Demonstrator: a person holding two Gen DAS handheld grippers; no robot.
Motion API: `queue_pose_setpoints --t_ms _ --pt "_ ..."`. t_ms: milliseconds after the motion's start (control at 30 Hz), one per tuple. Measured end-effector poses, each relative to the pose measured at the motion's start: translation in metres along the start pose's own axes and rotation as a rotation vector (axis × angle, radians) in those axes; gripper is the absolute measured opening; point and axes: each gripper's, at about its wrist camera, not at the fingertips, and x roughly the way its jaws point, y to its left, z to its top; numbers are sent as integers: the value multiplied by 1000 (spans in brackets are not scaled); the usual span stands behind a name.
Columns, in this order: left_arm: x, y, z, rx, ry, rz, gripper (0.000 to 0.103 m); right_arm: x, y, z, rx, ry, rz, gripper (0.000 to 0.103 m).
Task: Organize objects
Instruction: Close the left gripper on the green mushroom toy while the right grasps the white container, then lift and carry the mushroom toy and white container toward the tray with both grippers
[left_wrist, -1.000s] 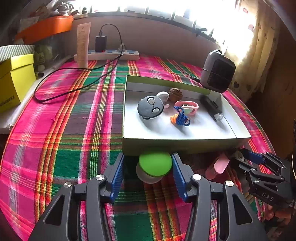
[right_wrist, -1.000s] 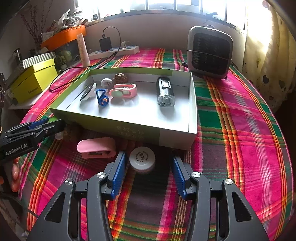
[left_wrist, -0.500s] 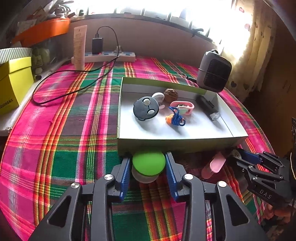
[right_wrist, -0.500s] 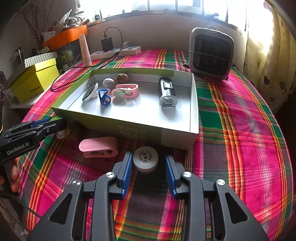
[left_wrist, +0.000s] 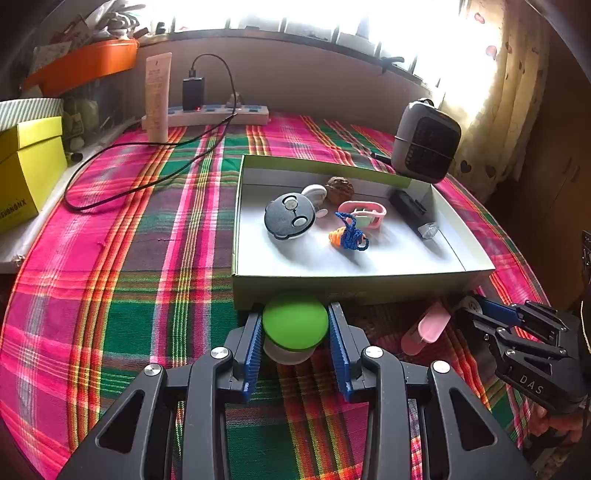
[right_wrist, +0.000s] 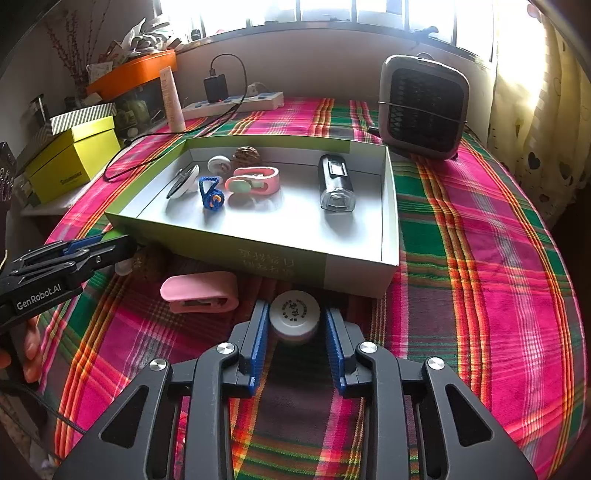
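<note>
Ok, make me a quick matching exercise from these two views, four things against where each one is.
Things:
1. green-lidded jar
2. white-lidded jar
3. pink clip
4. flashlight

Places:
A. inside the tray
B. between the left gripper's pads
C. on the tablecloth, outside the tray
D. between the right gripper's pads

Pairs: 1-B, 2-D, 3-C, 4-A

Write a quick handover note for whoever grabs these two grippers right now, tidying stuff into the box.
Left gripper: jaws just closed on the green-lidded jar, which sits on the cloth before the box.
Right gripper: jaws just closed on the white-capped jar, also outside the box.
Done: torch, pink clip, blue cord charm, walnut and round pieces already lie in the box.
Left: lift both jars in; then the pink case on the cloth.
</note>
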Motion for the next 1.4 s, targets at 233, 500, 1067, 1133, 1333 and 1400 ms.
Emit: queue_pose_setpoints --t_ms 233,500,1067,1133,1333,1400 --pt "-1 1 0 1 -2 4 32 0 2 0 -5 -1 1 29" --pt "-1 1 0 2 -2 3 32 -1 2 1 -7 -1 3 29" --pt "-8 1 0 13 -13 12 32 -7 0 1 -4 -17 20 29" --pt "-10 1 0 15 -16 12 32 -8 0 2 -4 -21 24 29" --pt "-18 -1 -1 17 -28 12 32 -15 1 3 -6 -36 36 29" --pt "-20 -1 -1 18 -30 14 32 -18 1 4 -4 -43 42 29"
